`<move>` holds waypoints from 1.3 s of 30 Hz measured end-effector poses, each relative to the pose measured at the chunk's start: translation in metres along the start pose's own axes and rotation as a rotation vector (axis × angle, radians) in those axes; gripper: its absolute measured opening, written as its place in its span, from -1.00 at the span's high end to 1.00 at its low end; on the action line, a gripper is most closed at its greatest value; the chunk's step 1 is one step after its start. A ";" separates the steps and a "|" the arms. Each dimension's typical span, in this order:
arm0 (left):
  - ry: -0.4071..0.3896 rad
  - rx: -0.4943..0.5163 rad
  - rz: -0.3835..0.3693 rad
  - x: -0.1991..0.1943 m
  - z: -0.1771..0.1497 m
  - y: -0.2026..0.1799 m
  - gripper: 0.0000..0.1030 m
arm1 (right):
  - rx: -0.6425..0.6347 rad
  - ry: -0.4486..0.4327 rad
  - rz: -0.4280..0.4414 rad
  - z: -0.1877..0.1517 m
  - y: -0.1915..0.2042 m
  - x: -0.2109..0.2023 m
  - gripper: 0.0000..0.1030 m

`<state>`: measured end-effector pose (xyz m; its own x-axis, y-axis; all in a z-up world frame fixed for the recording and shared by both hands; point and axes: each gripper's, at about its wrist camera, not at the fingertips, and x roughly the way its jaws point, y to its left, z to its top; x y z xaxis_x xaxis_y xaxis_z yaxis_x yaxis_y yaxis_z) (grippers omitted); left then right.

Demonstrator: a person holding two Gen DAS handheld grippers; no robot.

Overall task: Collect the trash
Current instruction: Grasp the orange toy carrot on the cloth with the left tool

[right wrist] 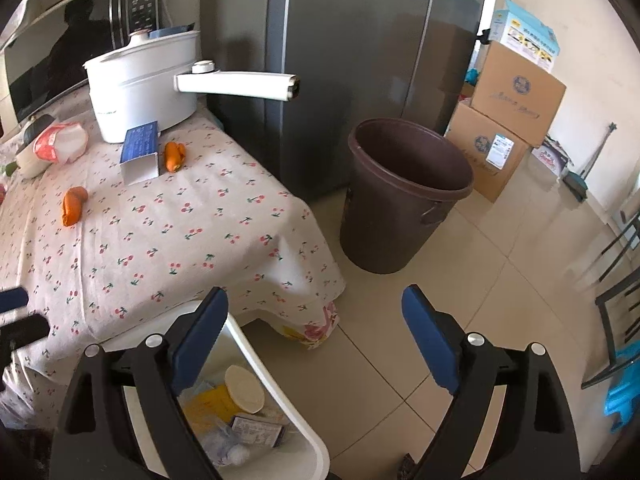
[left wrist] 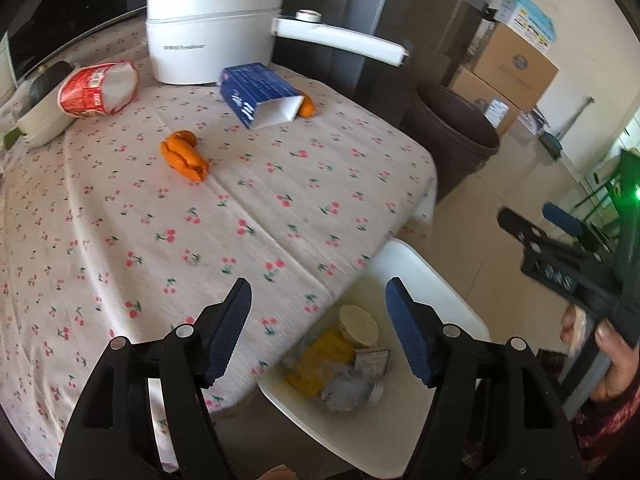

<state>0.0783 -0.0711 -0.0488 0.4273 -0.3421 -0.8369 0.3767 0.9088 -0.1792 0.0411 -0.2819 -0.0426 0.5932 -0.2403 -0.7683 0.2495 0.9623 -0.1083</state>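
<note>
A white bin stands by the table's near corner, holding a round lid, yellow wrappers and clear plastic. My left gripper is open and empty above the table edge and bin. On the cherry-print tablecloth lie two orange peels, an open blue carton and a red-and-white wrapper. My right gripper is open and empty above the bin and floor; it also shows at the right of the left wrist view.
A white electric pot with a long handle stands at the table's back. A dark brown bucket stands on the tiled floor by the grey fridge. Cardboard boxes are stacked at the wall. A black rack is at right.
</note>
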 end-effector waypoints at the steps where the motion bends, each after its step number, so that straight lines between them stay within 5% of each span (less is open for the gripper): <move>1: -0.004 -0.011 0.015 0.002 0.003 0.004 -0.32 | -0.006 0.002 0.006 0.000 0.002 0.000 -0.68; 13: -0.039 -0.193 0.174 0.025 0.049 0.060 -0.34 | -0.075 0.019 0.066 0.000 0.028 -0.001 -0.75; 26: -0.044 -0.232 0.300 0.060 0.071 0.084 -0.42 | -0.117 0.063 0.087 -0.004 0.043 0.007 -0.81; 35: -0.066 -0.346 0.188 0.069 0.092 0.118 -0.42 | -0.140 0.093 0.098 -0.005 0.051 0.012 -0.81; 39: -0.059 -0.388 0.200 0.074 0.092 0.130 -0.42 | -0.144 0.100 0.105 -0.005 0.053 0.014 -0.81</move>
<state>0.2350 0.0002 -0.0862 0.5107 -0.1531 -0.8460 -0.0503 0.9770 -0.2072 0.0586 -0.2336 -0.0617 0.5295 -0.1310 -0.8382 0.0745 0.9914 -0.1079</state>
